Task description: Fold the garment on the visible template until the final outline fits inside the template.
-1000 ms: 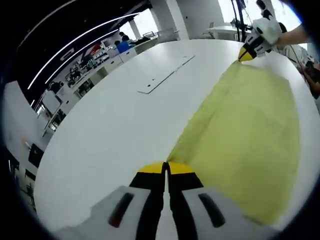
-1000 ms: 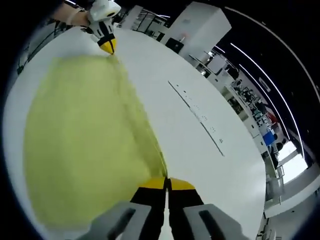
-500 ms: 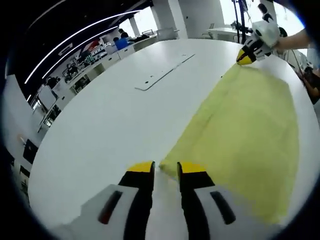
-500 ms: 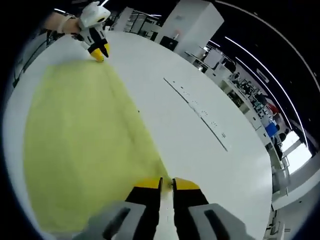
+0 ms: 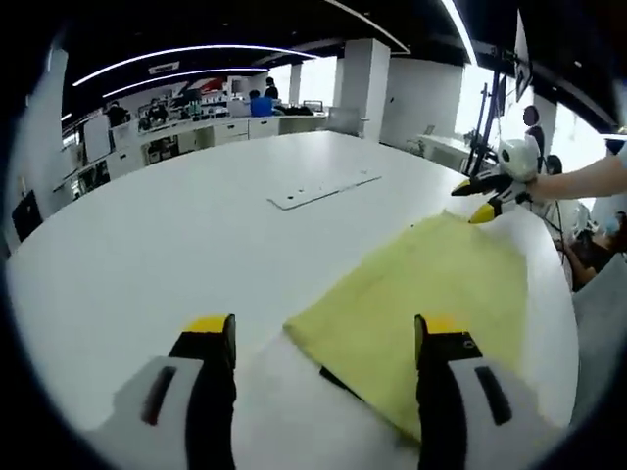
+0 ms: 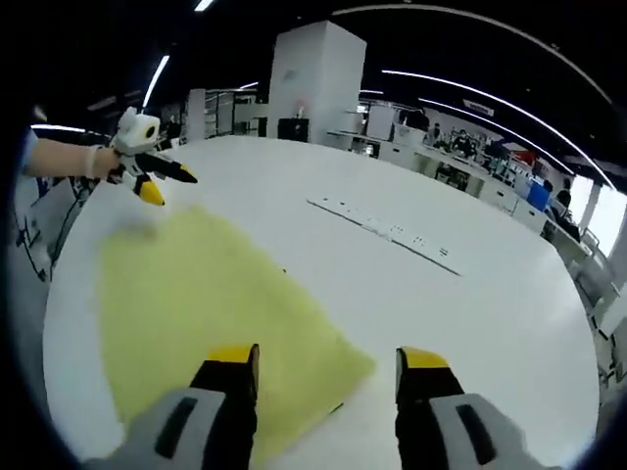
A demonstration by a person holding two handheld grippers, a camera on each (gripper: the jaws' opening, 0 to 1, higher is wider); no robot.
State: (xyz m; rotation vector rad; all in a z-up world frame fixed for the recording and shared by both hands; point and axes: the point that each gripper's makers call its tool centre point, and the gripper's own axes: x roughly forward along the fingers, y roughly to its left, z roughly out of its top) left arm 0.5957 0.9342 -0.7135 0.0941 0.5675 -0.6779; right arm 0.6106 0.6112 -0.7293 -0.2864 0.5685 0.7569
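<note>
Flat pale yellow-green cloth garment [image 5: 436, 304] lies spread on the large white round table [image 5: 147, 255], no fingers pinching it. In the left gripper view the left gripper [image 5: 323, 338] hangs with jaws spread wide, yellow-tipped fingers [image 5: 211, 325] at 7 and 5 o'clock; the garment's near corner sits between them, just ahead of the tips, closer to the 5 o'clock finger, and not touched by either. The cloth runs off toward 2 o'clock, where the right gripper [image 5: 480, 201], held by a person's hand, hovers just past the far corner, jaws parted, apart from the fabric. In the right gripper view the right gripper [image 6: 328, 360] is likewise spread wide, the garment's corner [image 6: 206, 304] reaching between the fingers, nearer the 7 o'clock one, nothing clamped. The cloth extends to 10 o'clock, where the left gripper [image 6: 162, 181] floats beyond the far edge with jaws parted. A thin flat white strip with small holes [image 5: 323, 189] lies on the table well apart from the garment, at 12 o'clock in the left gripper view.
</note>
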